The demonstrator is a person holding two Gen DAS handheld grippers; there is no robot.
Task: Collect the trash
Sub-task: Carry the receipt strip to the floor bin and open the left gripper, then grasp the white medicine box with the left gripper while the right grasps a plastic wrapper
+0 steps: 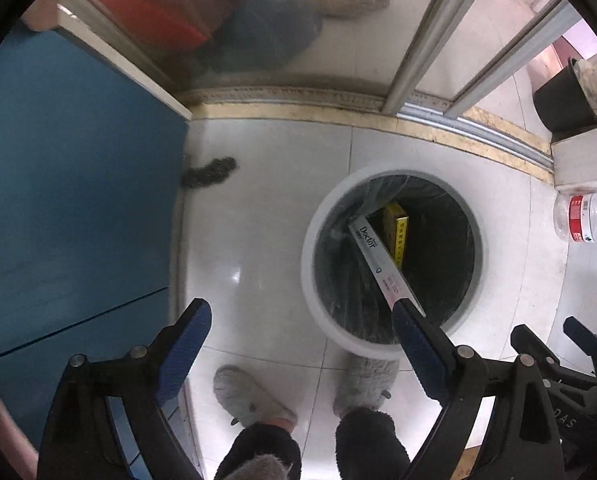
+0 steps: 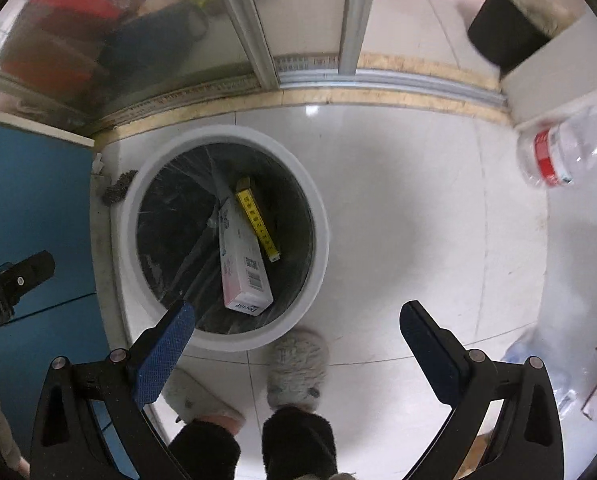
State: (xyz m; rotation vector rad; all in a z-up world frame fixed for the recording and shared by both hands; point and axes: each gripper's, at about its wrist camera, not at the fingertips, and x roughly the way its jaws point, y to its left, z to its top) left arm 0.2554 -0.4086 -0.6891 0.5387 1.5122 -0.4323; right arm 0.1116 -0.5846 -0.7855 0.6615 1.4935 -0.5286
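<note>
A round white trash bin (image 1: 326,320) with a dark liner stands on the tiled floor; it also shows in the right wrist view (image 2: 318,216). Inside lie a white and pink box (image 1: 372,254) (image 2: 242,264) and a yellow box (image 1: 398,232) (image 2: 258,220). My left gripper (image 1: 302,316) is open and empty, above the floor at the bin's near left rim. My right gripper (image 2: 298,320) is open and empty above the bin's near edge. A clear plastic bottle (image 1: 586,216) (image 2: 566,152) with a red label lies on the floor to the right.
A blue cabinet (image 1: 70,200) stands to the left. A sliding glass door track (image 1: 338,108) runs behind the bin. A black pot (image 1: 566,96) sits at the far right. The person's grey slippers (image 1: 250,396) are below. A dark scrap (image 1: 210,172) lies by the cabinet.
</note>
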